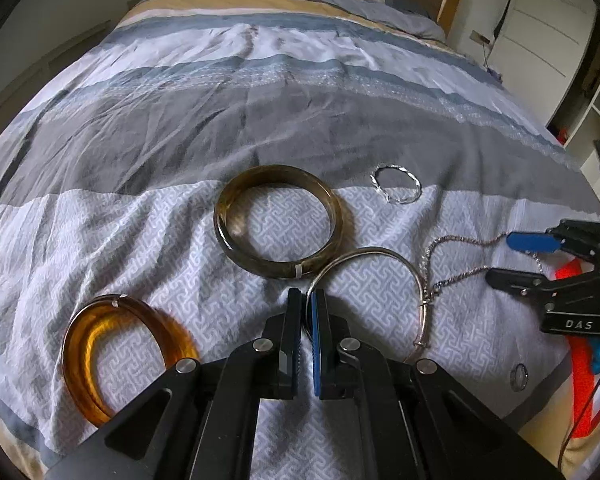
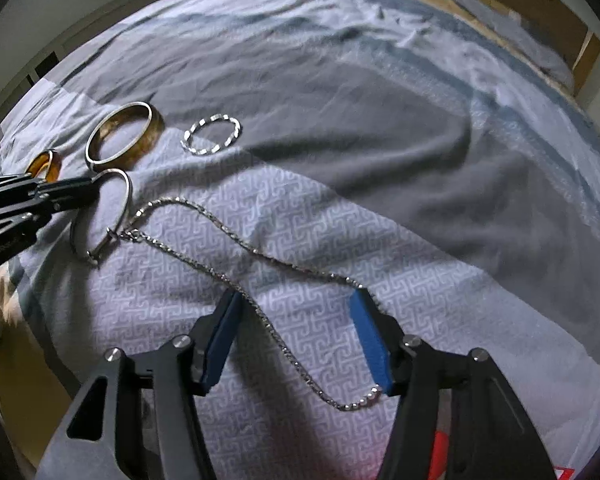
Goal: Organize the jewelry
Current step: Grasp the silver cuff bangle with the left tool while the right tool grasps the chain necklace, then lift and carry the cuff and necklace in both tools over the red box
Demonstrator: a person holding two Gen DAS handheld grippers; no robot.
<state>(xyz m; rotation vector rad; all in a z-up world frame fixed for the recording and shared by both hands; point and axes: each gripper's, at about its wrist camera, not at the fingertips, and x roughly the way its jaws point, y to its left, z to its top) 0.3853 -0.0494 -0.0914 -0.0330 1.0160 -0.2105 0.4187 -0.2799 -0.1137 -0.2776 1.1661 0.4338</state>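
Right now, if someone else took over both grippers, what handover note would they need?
Left gripper: shut on the thin silver bangle.
Right gripper: open, straddling the silver chain, not gripping.
The chain looks hooked to the bangle's end.
On the bedspread: brown bangle, amber bangle, twisted silver bracelet, small ring.
Done: nothing sorted yet.
Left: probably free chain from bangle, then arrange all pieces.
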